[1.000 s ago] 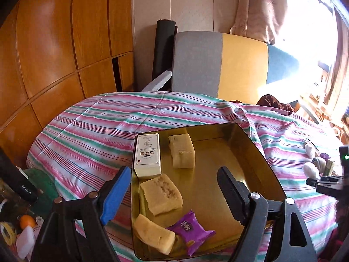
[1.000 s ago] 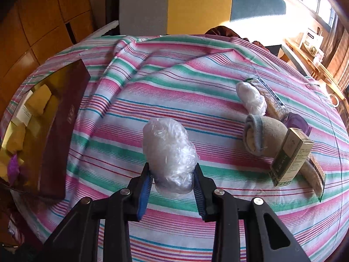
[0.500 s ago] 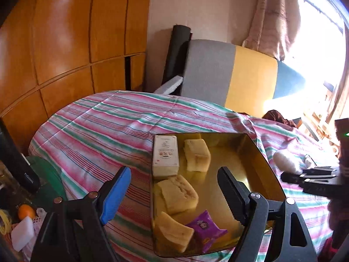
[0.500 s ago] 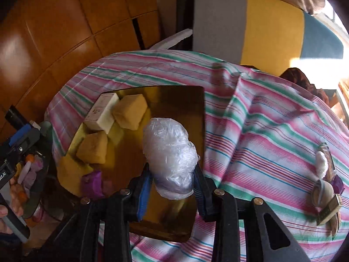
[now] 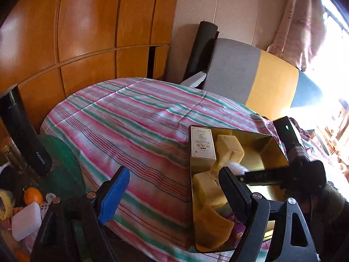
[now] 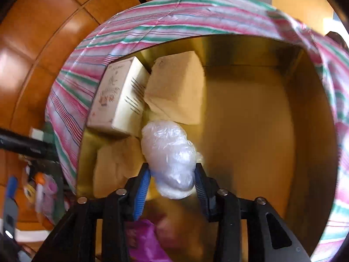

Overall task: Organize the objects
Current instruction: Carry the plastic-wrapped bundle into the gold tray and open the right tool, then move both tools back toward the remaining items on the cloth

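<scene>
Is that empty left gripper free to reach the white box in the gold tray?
Probably yes. The left gripper is open and holds nothing, and the white box lies uncovered at the gold tray's near-left edge. The right gripper, shut on the plastic-wrapped bundle, crowds the tray's middle.

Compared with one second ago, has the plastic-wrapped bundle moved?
Yes. The right gripper has carried the plastic-wrapped bundle from the striped tablecloth to over the gold tray.
</scene>
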### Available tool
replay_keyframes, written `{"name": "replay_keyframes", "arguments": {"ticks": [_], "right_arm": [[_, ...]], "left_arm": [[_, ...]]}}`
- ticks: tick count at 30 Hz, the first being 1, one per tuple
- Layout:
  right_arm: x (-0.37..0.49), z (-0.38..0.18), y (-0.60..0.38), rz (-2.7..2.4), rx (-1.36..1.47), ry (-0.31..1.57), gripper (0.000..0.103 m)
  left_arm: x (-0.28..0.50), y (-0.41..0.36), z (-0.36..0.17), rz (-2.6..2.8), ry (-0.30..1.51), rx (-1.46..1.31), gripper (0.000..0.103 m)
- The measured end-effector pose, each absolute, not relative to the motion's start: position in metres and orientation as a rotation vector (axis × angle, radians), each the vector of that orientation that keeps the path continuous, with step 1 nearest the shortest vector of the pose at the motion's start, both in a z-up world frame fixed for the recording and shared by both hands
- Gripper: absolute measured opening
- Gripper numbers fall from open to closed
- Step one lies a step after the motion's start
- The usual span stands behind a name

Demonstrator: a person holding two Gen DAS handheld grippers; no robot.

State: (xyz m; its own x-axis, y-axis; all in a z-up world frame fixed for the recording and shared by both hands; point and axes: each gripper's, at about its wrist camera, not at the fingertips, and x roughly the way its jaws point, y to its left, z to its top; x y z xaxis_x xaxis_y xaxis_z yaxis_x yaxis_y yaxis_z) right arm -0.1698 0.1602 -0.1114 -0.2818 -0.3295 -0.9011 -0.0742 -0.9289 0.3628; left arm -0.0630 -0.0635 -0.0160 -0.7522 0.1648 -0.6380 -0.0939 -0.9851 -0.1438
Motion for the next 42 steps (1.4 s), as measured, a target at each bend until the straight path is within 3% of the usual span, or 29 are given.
{"name": "replay_keyframes", "arguments": {"ticks": [4,17,26,33,42], "right_arm": [[-0.169,-0.107,0.157,-2.342,1.711,-0.559,0.047],[-0.112,-0.067,0.181,-2.543,1.545,-0.362,0.053],[-0.065,-0.044,0.221,-2.676,1.439,-0.351,0.054],[-0.03,-0.03,0.28,-2.805,1.41,-0.415,0.054],[0.018,-0.03,0.373,-2.994,1.427,-0.555,0.054]], "left_arm": [[-0.064,-0.064,-0.021,2.813,-0.158,-1.056,0.086],[-0.054,-0.042,-0.014,2.809,-0.069,-1.009,0.087],[-0.042,-0.014,-0.003,2.771,0.036,-0.963,0.087],[-0.033,0.016,0.001,2.711,0.108,-0.945,0.087],[-0.022,0.058,0.006,2.629,0.203,-0.905,0.095]]}}
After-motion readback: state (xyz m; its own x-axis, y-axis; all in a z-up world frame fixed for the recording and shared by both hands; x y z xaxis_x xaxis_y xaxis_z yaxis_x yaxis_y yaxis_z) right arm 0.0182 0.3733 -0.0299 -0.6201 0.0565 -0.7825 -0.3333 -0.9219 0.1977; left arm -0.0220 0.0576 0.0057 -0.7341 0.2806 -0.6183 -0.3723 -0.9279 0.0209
